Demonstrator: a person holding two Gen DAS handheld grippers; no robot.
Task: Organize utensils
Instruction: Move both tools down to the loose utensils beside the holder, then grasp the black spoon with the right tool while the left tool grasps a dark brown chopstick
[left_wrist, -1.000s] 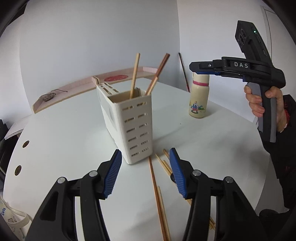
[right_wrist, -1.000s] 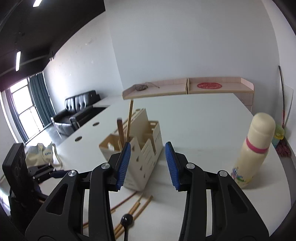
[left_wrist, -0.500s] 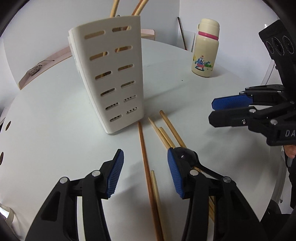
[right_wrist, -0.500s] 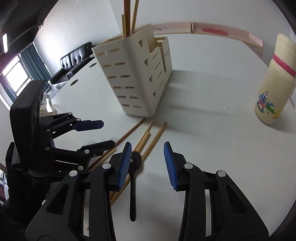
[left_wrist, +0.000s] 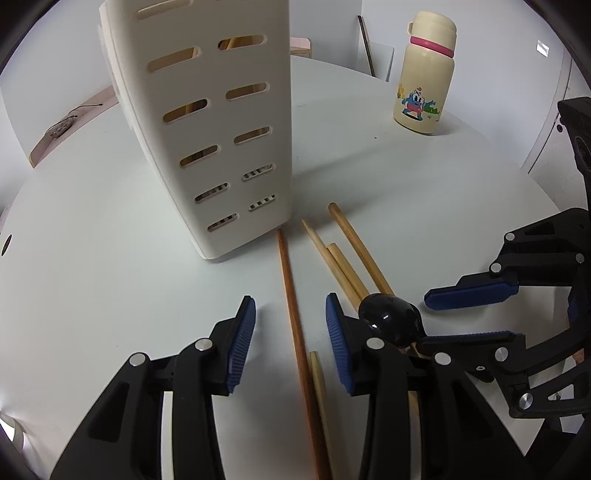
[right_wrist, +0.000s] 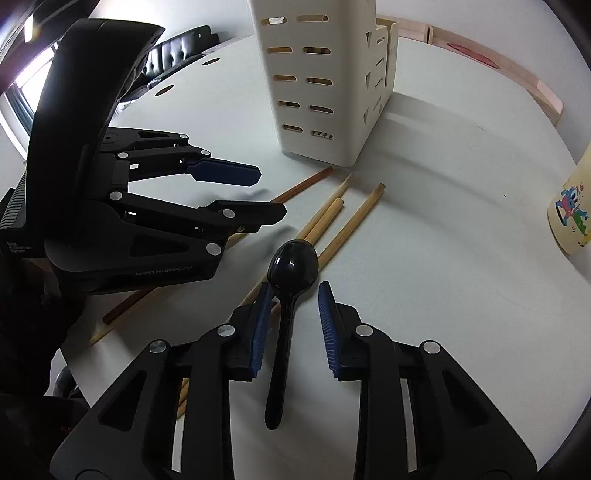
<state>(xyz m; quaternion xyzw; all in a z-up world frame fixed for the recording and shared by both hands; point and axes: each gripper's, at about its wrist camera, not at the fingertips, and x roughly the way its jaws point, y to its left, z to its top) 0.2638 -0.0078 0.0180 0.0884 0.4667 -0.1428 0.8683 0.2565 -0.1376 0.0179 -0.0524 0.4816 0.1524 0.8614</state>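
Observation:
A white slotted utensil holder (left_wrist: 207, 122) stands on the white table, also in the right wrist view (right_wrist: 325, 81), with chopsticks in it. Several loose chopsticks (left_wrist: 347, 254) lie in front of it. A reddish chopstick (left_wrist: 293, 314) runs between the fingers of my open left gripper (left_wrist: 290, 321). A black plastic spoon (right_wrist: 288, 295) lies across the light chopsticks (right_wrist: 332, 225), its handle between the fingers of my open right gripper (right_wrist: 291, 317). The spoon's bowl (left_wrist: 388, 317) shows in the left wrist view beside the right gripper (left_wrist: 467, 314). The left gripper (right_wrist: 255, 195) shows in the right wrist view.
A cream bottle with a pink band and cartoon print (left_wrist: 424, 74) stands at the far right of the table, its edge also in the right wrist view (right_wrist: 570, 218). A pink wooden shelf (right_wrist: 517, 70) runs behind the table. A black sofa (right_wrist: 177, 51) stands beyond.
Both grippers have dropped low toward the table and closer to the loose utensils. The left now straddles the reddish chopstick, the right straddles the spoon handle.

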